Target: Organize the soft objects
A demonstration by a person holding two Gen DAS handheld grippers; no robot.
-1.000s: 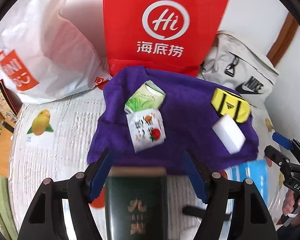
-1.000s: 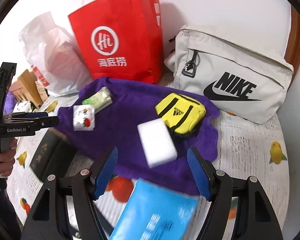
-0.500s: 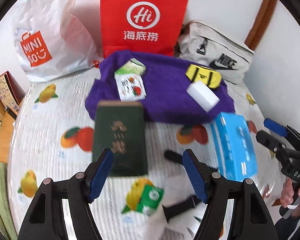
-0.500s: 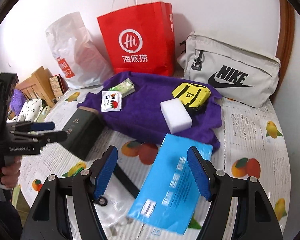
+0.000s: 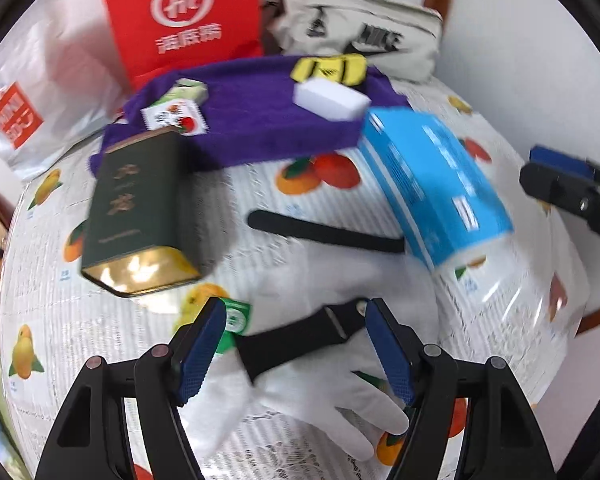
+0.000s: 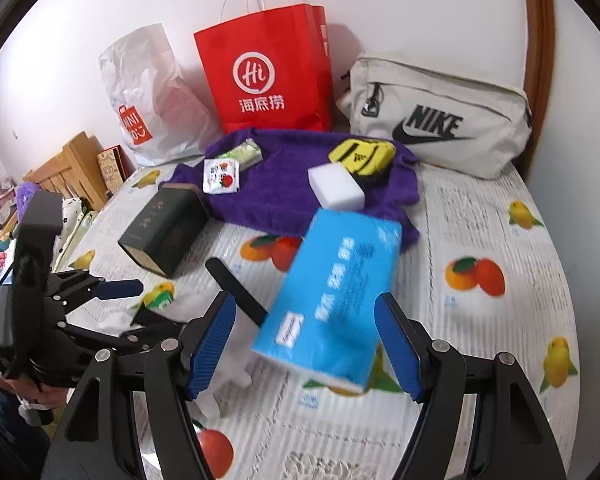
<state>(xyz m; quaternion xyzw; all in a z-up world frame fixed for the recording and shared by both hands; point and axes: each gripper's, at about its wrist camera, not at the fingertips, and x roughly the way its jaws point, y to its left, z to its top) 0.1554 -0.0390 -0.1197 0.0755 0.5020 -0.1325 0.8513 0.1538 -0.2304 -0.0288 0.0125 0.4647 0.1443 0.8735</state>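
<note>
Soft objects lie scattered over the fruit-print tablecloth (image 6: pixel 480 216), so by my reading the sorting has scarcely begun. On the purple towel (image 6: pixel 284 192), at about twelve o'clock in the right wrist view, rest a white sponge (image 6: pixel 336 188), a yellow pouch (image 6: pixel 360 156) and two small tissue packs (image 6: pixel 222 170). A blue tissue pack (image 6: pixel 332 300) lies nearer, its far end touching the towel. A white glove (image 5: pixel 324 384) with a black strap (image 5: pixel 300 340) lies at six o'clock in the left wrist view. A dark green tin (image 5: pixel 136 212) at ten o'clock is hard and likely stays out.

Left gripper (image 5: pixel 296 344) hangs with jaws apart over the glove, pressing on nothing. Right gripper (image 6: pixel 306 344) is likewise spread, framing the blue pack's near end without gripping it.
</note>
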